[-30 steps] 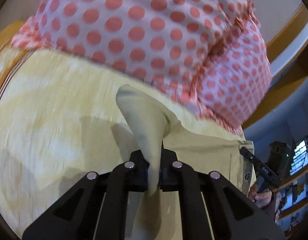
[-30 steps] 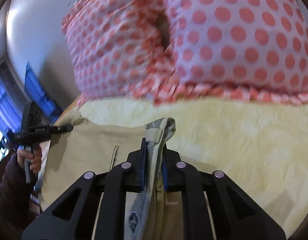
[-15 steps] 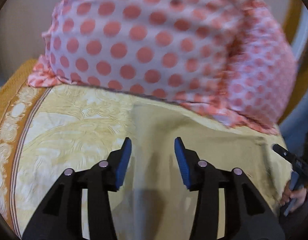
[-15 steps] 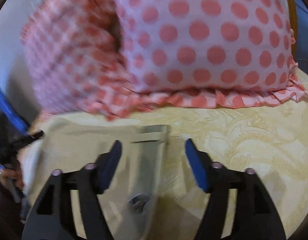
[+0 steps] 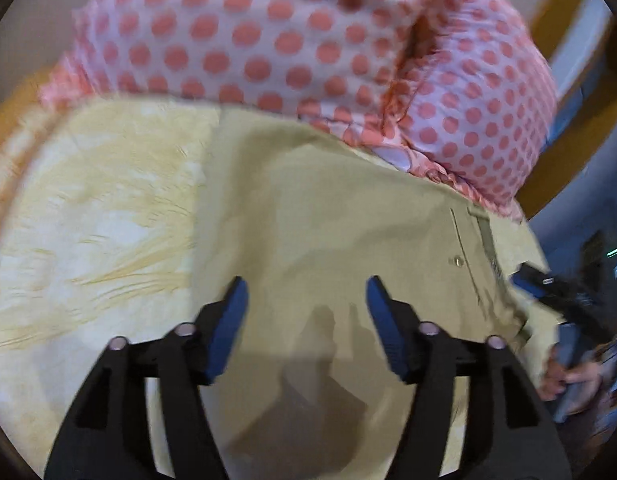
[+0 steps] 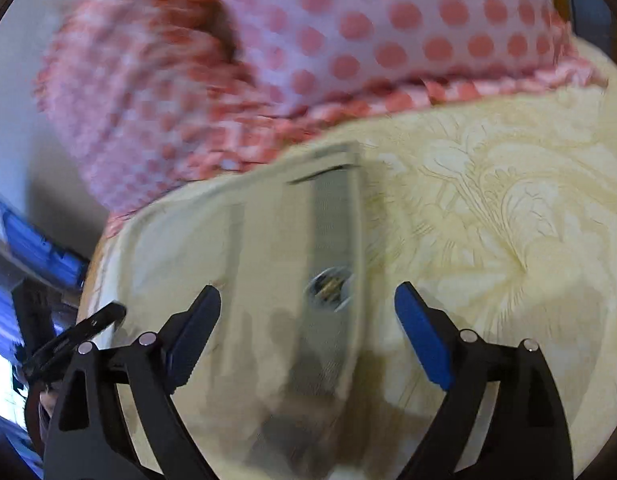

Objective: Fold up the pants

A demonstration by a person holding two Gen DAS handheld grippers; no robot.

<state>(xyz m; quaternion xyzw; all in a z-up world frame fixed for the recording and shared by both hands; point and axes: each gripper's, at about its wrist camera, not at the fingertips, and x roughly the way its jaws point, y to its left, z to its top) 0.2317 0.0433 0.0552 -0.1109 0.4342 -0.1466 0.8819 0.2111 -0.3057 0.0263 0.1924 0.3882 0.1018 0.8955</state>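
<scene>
Now both claws are opening, clamped on nothing. Left claw point(image 5: 304, 300) hangs over the khaki pants point(image 5: 328, 216), which lie flat on the yellow bedspread point(image 5: 100, 208). Right claw point(image 6: 308, 304) hangs over the waistband point(image 6: 334, 216), button near its 12 o'clock. Polka-dot pillows point(image 5: 276, 36) sit at 12 o'clock, touching the pants' far edge.

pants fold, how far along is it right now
Done: the khaki pants lie spread flat on the yellow bedspread, waistband up by the polka-dot pillow.

In hand: nothing. The left gripper and right gripper hang over the cloth with jaws opening and no fabric pinched between them.

Left: whether more folds are needed can't be told; the lower part of the pants is out of view.
</scene>
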